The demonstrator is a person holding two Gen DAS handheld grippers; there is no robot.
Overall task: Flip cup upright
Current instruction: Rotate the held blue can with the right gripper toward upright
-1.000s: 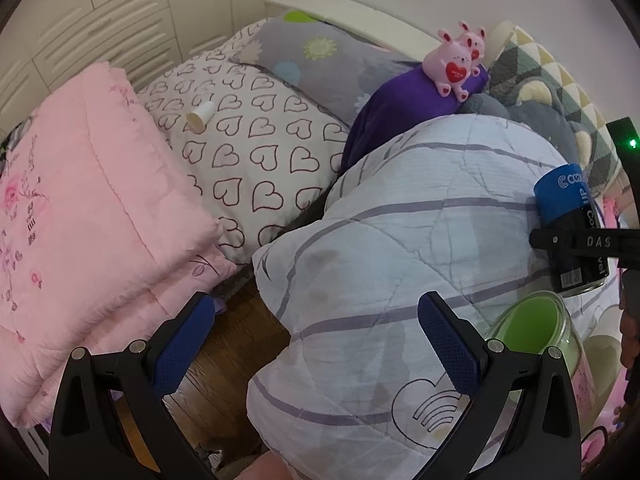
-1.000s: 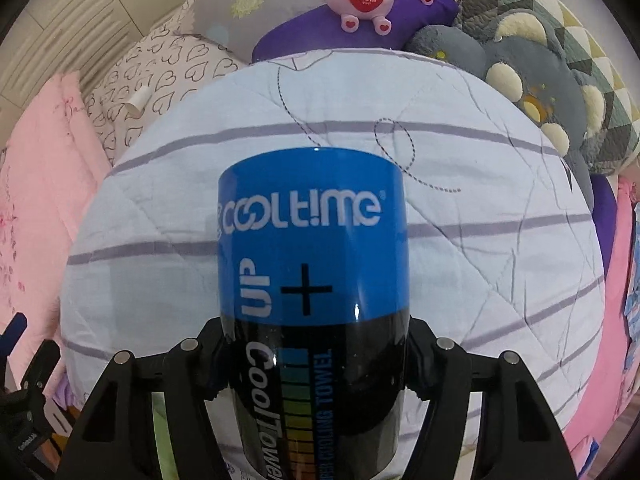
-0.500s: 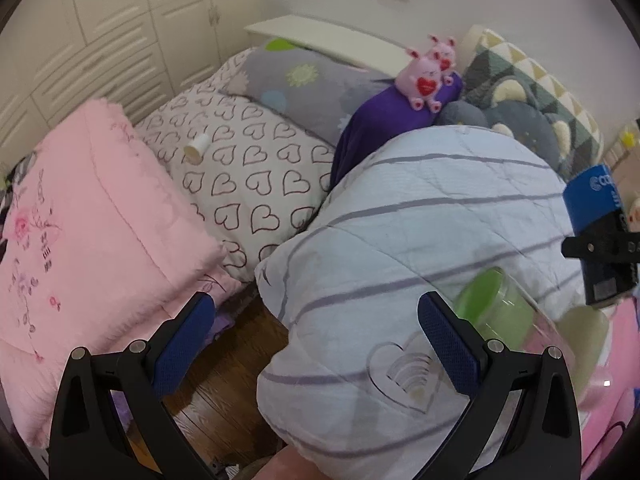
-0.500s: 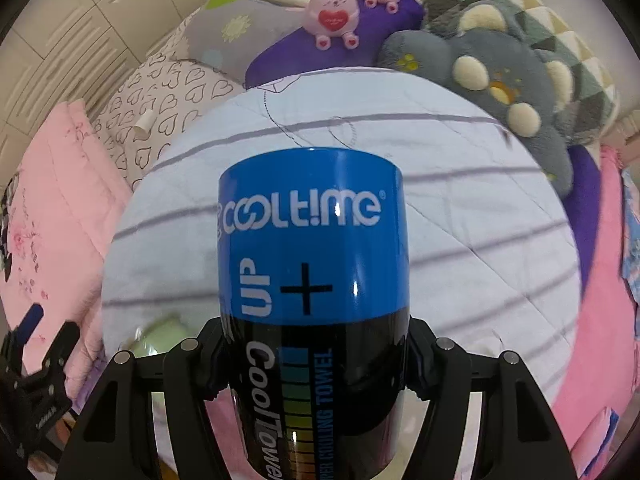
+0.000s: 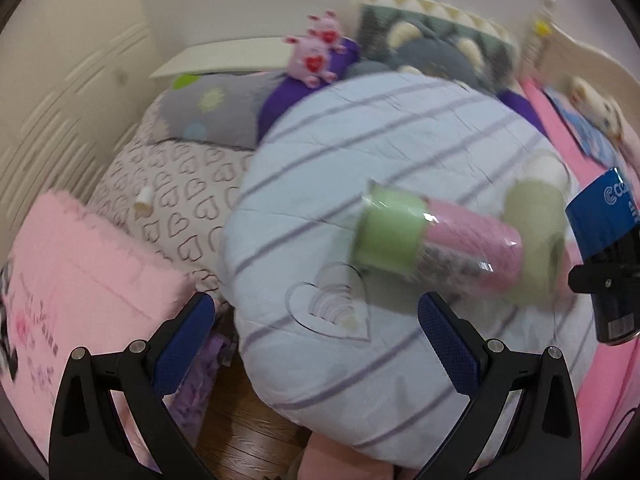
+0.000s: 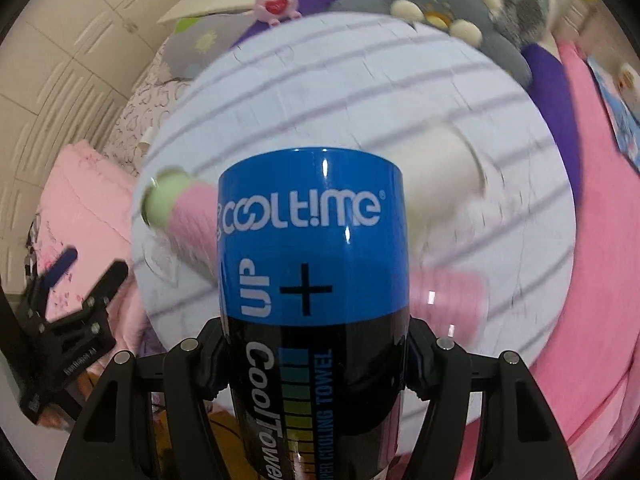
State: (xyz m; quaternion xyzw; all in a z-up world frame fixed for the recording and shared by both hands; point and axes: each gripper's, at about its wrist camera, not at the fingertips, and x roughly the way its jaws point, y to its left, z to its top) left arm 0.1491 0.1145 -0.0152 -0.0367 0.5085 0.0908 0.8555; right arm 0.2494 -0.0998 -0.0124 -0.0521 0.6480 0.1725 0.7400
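Note:
My right gripper is shut on a blue and black "Cooltime" towel can, which it holds above the bed; the can also shows at the right edge of the left wrist view. My left gripper is open and empty, low over the quilt's near edge. A pink cup with a green cap lies on its side on the pale striped quilt, just beyond the left gripper. A cream cup lies on its side to the pink cup's right; it also shows blurred in the right wrist view.
Pink folded blanket at left, heart-print pillow with a small white tube, grey pillow, pink plush pigs, grey plush toy behind the quilt. White wardrobe doors at left. Wooden floor shows below the quilt.
Both views have swung right and are motion-blurred. The pink cup and cream cup have come fully into the left wrist view. The right gripper keeps its hold on the can.

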